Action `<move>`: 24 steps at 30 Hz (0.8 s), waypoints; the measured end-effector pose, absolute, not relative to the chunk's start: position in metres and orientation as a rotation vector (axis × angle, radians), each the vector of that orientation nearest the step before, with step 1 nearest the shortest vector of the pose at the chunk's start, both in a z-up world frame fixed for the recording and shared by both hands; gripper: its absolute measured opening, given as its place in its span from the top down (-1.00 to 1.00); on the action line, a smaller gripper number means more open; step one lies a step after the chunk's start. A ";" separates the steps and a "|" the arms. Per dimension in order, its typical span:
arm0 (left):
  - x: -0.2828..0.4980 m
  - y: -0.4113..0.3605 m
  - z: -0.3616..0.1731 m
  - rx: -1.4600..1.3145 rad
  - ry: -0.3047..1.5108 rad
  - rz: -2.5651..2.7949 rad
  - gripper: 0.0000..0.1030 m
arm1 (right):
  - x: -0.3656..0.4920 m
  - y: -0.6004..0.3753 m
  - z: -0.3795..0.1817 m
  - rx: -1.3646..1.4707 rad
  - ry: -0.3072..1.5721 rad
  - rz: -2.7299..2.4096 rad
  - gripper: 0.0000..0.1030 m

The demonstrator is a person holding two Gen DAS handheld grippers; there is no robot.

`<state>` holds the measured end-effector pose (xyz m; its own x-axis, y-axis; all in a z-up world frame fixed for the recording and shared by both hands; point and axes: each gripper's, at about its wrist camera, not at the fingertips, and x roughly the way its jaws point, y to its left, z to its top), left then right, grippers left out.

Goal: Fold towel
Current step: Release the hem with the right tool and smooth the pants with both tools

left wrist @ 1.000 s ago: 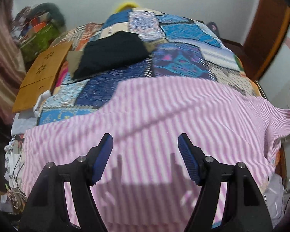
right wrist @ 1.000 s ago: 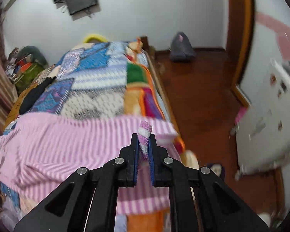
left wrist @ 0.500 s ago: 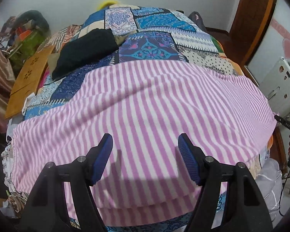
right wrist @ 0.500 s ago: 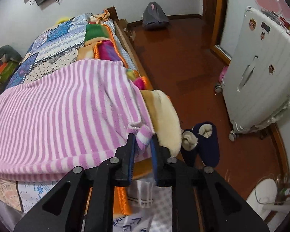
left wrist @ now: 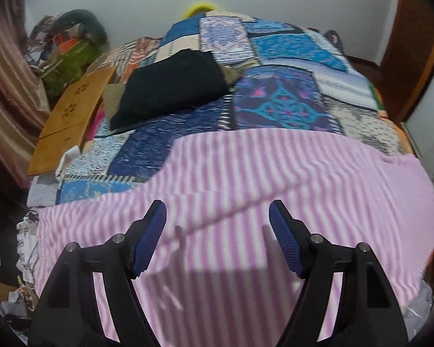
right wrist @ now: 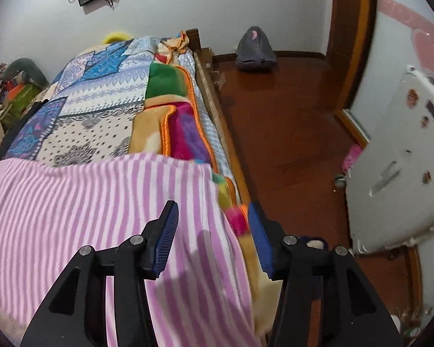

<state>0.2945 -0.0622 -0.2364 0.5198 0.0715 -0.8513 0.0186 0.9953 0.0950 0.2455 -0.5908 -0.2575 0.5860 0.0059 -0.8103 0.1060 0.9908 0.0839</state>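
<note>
Two grippers hang over a pink-and-white striped towel (left wrist: 275, 190) spread across the near end of a bed with a patchwork quilt (left wrist: 277, 98). Both point steeply down and forward. The left gripper (left wrist: 217, 225) has its blue-padded fingers (left wrist: 150, 237) set wide, with nothing between them; the towel lies below and beyond the fingertips, and a raised fold runs across it just past them. Far beyond the left fingers a black cloth (left wrist: 173, 89) rests on the quilt, with a wooden board (left wrist: 69, 124) off to their left. The right gripper (right wrist: 212, 228) has just been opening and its fingers (right wrist: 165, 234) now stand partly apart, clear of the cloth; the towel's (right wrist: 101, 202) right edge lies under and between them, draped over the bedside. Off to the right of those fingers stands a white suitcase (right wrist: 402, 167) with stickers, their print too blurred to read. No legible writing shows anywhere.
</note>
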 end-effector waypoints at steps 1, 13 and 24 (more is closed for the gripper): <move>0.299 -0.058 -0.240 0.098 1.031 0.047 -0.42 | 0.255 -0.593 -0.264 0.138 0.952 -0.055 0.10; 0.317 -0.023 -0.295 0.020 1.117 0.156 -0.64 | 0.283 -0.595 -0.320 0.243 1.053 0.051 0.08; 0.313 -0.032 -0.292 0.062 1.099 0.191 -0.63 | 0.280 -0.582 -0.307 0.131 0.975 0.036 0.82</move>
